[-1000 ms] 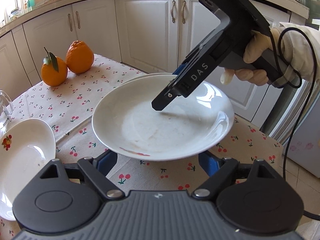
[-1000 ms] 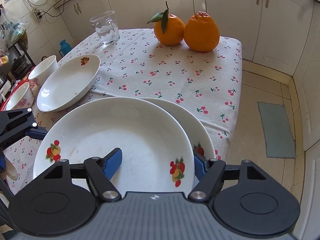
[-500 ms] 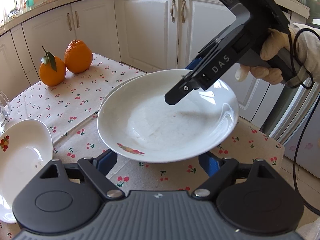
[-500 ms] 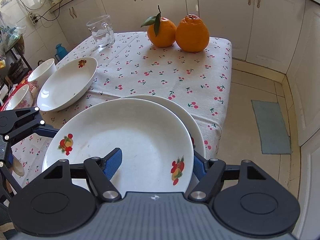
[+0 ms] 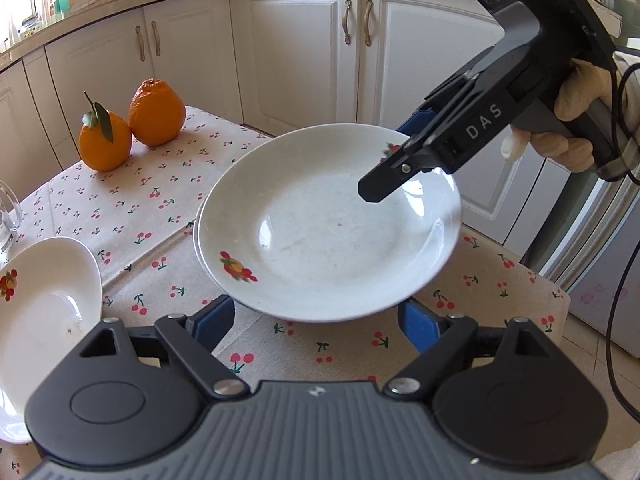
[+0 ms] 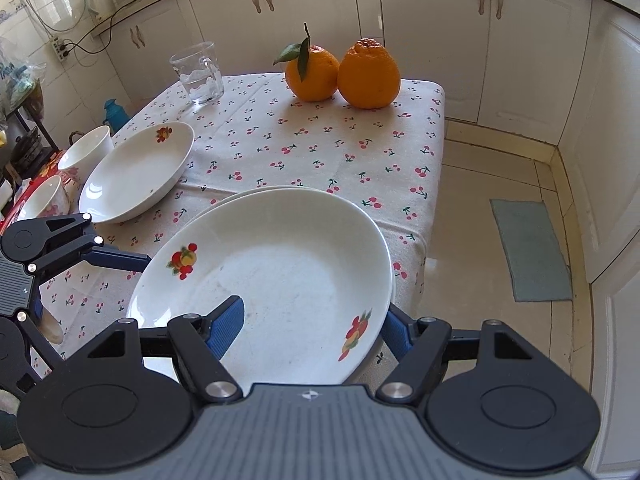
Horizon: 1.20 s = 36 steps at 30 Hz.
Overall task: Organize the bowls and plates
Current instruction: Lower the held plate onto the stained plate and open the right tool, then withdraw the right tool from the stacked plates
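Note:
A white plate with fruit prints [image 5: 320,240] [image 6: 288,264] hangs tilted just above the cherry-print table. My right gripper [image 6: 312,330] [image 5: 394,156] is shut on its rim, one blue pad inside the dish and the other under the rim. Beneath it lies a second plate [image 5: 197,236] [image 6: 256,192] with only its edge showing. My left gripper [image 5: 318,326] stands open by the opposite rim of the held plate, its pads apart and low, not pressing on it. A third plate [image 5: 44,312] [image 6: 136,172] rests further left.
Two oranges [image 5: 156,112] [image 6: 368,74] and a glass mug [image 6: 198,74] stand at the table's far end. Two white bowls [image 6: 86,148] sit beyond the third plate. White cabinets [image 5: 296,52] surround the table; the table edge [image 6: 436,184] drops to a tiled floor with a mat [image 6: 528,256].
The right gripper has lifted the plate and carried it a little away from the left gripper, baring the edge of the plate beneath. The left gripper has stayed put.

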{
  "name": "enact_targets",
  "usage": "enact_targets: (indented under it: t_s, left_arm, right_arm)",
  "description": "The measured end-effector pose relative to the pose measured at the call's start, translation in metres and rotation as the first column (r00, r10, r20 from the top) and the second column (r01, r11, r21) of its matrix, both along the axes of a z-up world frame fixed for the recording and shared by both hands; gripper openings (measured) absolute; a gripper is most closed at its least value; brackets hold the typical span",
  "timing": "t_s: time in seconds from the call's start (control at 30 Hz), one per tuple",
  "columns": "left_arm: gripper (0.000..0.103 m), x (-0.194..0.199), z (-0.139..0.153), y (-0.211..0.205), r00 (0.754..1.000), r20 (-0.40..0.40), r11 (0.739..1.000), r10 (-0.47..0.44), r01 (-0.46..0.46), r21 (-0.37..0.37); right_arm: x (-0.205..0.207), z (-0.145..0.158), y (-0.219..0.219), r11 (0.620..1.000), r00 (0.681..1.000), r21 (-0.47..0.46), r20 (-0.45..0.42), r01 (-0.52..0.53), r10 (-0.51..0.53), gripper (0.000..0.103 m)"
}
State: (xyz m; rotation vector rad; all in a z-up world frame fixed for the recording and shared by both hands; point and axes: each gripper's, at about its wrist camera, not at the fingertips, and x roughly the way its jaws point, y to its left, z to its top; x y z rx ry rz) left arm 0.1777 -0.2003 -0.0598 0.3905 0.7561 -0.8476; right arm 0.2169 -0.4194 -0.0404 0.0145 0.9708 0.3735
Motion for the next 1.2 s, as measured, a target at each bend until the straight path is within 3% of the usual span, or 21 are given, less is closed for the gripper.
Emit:
enact_targets:
  t_s: [0.57, 0.7, 0.83, 1.2]
  left_arm:
    - [0.089, -0.005, -0.001, -0.001, 1.000, 0.012, 1.000, 0.018, -0.018, 0.005]
    - [0.089, -0.008, 0.001, 0.000, 1.000, 0.019, 1.000, 0.022, -0.022, 0.002]
    - [0.090, -0.013, 0.006, 0.005, 0.999, 0.033, 0.999, 0.036, -0.035, -0.013]
    - [0.090, -0.037, 0.026, 0.037, 0.992, 0.076, 0.995, 0.099, -0.097, -0.030]
  right_arm:
    - [-0.014, -0.003, 0.011, 0.997, 0.999, -0.068, -0.032, 0.038, -0.040, 0.085]
    - [-0.020, 0.000, 0.011, 0.998, 0.999, -0.056, -0.010, 0.037, -0.037, 0.089]
    - [-0.031, 0.010, 0.018, 0.999, 0.999, -0.032, 0.037, 0.031, -0.030, 0.103]
    - [-0.061, 0.027, 0.058, 0.998, 0.988, -0.039, 0.148, 0.057, -0.051, 0.103]
